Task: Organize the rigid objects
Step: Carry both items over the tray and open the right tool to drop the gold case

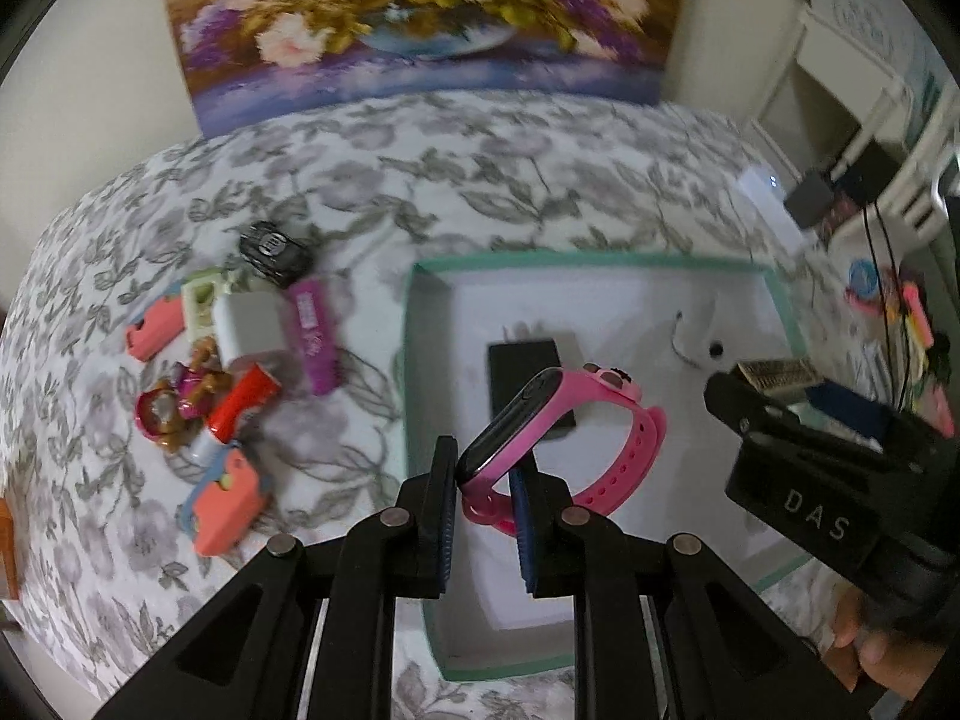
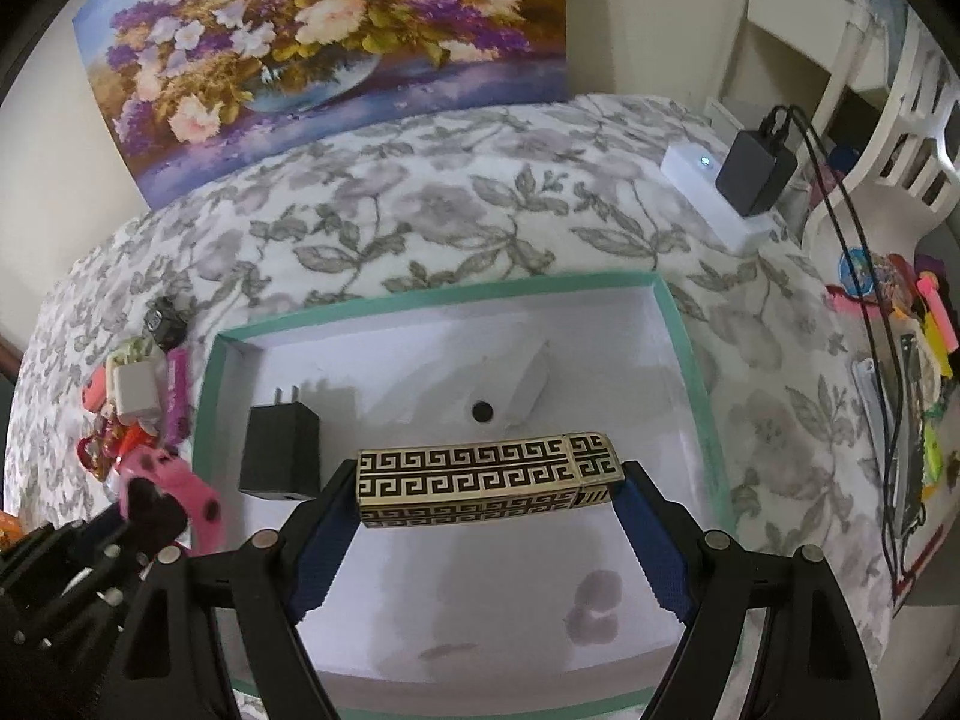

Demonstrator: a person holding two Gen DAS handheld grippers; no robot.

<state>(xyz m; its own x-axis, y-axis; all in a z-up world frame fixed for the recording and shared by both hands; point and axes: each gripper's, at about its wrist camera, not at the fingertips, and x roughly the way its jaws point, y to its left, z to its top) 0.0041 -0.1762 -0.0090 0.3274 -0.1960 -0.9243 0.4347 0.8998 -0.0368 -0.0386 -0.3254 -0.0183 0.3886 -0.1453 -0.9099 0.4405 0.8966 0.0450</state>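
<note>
My left gripper (image 1: 485,483) is shut on a pink smartwatch (image 1: 528,420), held by its band above the white box with a teal rim (image 1: 588,261). Across the jaws of my right gripper (image 2: 483,483) lies a long gold-and-black patterned case (image 2: 480,477), gripped by its two ends over the same box (image 2: 432,294). Inside the box lie a black plug adapter (image 2: 279,450) and a white charger (image 2: 528,387). The right gripper (image 1: 774,396) also shows at the right edge of the left wrist view.
A heap of small items lies left of the box on the floral cloth: purple case (image 1: 315,333), white charger (image 1: 249,324), black car key (image 1: 276,252), coral clips (image 1: 231,507). A white power strip (image 2: 720,192) sits far right; a painting (image 2: 324,48) leans behind.
</note>
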